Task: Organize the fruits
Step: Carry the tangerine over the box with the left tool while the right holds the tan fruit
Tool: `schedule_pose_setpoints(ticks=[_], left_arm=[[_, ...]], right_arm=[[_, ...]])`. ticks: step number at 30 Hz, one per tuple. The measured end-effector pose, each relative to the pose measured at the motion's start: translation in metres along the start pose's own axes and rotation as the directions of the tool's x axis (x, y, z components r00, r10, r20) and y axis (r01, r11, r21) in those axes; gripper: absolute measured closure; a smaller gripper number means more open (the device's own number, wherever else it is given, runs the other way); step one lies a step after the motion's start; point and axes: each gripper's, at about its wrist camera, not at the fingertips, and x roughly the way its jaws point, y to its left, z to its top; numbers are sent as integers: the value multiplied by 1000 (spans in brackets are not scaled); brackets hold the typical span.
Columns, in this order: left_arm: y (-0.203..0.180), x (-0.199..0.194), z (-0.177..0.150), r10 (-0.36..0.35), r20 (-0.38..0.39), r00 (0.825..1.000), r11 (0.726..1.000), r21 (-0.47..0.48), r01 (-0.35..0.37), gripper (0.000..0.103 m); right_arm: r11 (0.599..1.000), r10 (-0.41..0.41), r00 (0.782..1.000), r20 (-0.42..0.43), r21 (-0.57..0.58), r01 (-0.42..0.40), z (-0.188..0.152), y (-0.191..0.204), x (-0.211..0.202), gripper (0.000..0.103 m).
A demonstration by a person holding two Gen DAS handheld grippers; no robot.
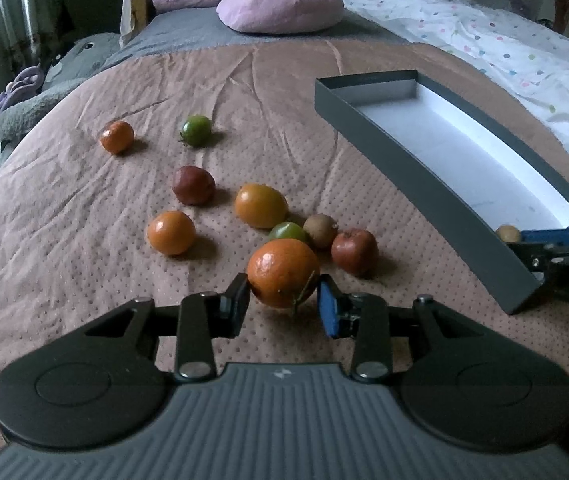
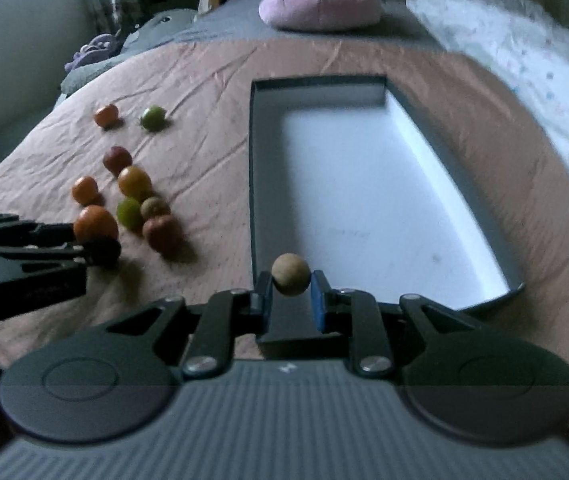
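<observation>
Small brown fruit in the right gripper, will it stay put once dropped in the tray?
Probably not: the small brown fruit looks round, and the tray floor looks smooth and bare, so it may roll. The right gripper pinches it only at the tips, so it could slip.

Glossy-skinned orange [image 1: 282, 272], dimpled cloth bedspread [image 1: 84, 208] — matt grey box [image 1: 424, 184]

Home bedroom: work surface was a bed under a brown dotted quilted bedspread [image 1: 84, 240], pink plush pillow [image 1: 284, 8], folded polka-dot white duvet [image 1: 484, 40].
</observation>
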Motion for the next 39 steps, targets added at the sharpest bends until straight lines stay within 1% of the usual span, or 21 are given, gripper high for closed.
schedule_pose_setpoints(ticks=[3, 7, 13, 19, 21, 24, 31, 34, 39], left_arm=[[1, -1, 0, -3, -2, 1000, 1000, -7, 3, 61], [2, 0, -2, -2, -6, 1000, 1000, -13, 2, 61], [4, -3, -2, -7, 2, 1000, 1000, -16, 7, 61], [4, -7, 0, -9, 12, 1000, 1000, -17, 9, 61], [4, -10, 1, -8, 16, 1000, 1000, -16, 9, 61], [5, -15, 3, -7, 26, 1000, 1000, -15, 7, 61], [4, -26, 12, -5, 48, 999, 1000, -19, 6, 61], [1, -30, 16, -6, 56, 998, 1000, -12, 6, 61], [-10, -36, 26, -18, 67, 998, 1000, 9, 17, 61]], right_arm=[[999, -28, 1000, 8, 28, 28, -1, -7, 1, 79], [999, -29, 999, -14, 19, 29, -2, -10, 8, 79], [1000, 9, 1000, -25, -7, -10, -2, 1, 8, 79], [996, 75, 996, -39, -42, -76, -7, 25, 3, 79], [996, 70, 997, -27, -59, -71, -7, 29, 0, 79], [996, 81, 997, -11, -38, -82, -5, 27, -8, 79], [992, 124, 991, 55, -40, -122, -2, 30, -45, 79], [992, 106, 990, 94, -79, -99, -3, 32, -56, 79], [994, 98, 989, 113, -62, -92, -2, 24, -63, 79]])
